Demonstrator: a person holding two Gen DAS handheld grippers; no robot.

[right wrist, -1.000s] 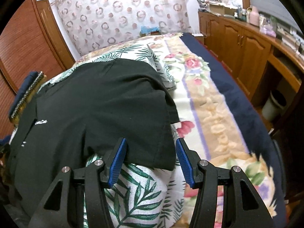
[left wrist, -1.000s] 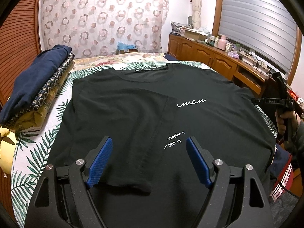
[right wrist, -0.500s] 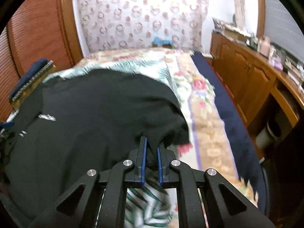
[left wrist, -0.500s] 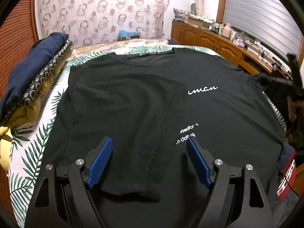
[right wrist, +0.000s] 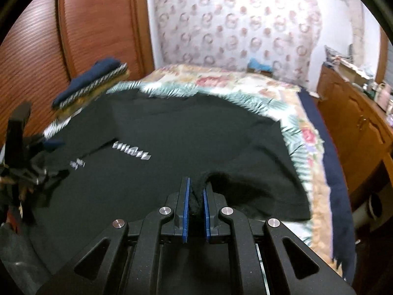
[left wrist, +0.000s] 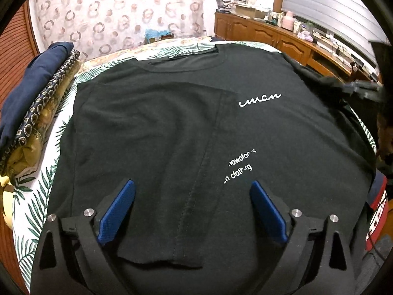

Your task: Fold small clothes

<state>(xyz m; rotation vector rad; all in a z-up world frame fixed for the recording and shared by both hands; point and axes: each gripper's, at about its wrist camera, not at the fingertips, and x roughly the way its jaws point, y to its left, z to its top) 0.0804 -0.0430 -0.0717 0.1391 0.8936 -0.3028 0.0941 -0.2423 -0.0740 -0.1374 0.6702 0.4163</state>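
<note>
while the stack of folded clothes (left wrist: 32, 103) at the left edge of the bed (left wrist: 34, 191) suggests finished items, the black t-shirt (left wrist: 152, 127) is only partly folded. it lies flat on the leaf-print bed cover, collar at the far end. its left side panel is already turned in over the body, with the folded edge running down the middle beside the white lettering (left wrist: 260, 99). the left gripper (left wrist: 192, 215) hovers above the near hem; its jaws are opening wide and nothing is between the pads. further right, the shirt's right sleeve (right wrist: 258, 186) is raised off the bed cover. the right gripper (right wrist: 195, 198) is clamped almost fully closed on the bunched sleeve fabric. judged from this layout, remaining steps are: lay the right side over the body, then fold the shirt end to end and move it to the stack.
</note>
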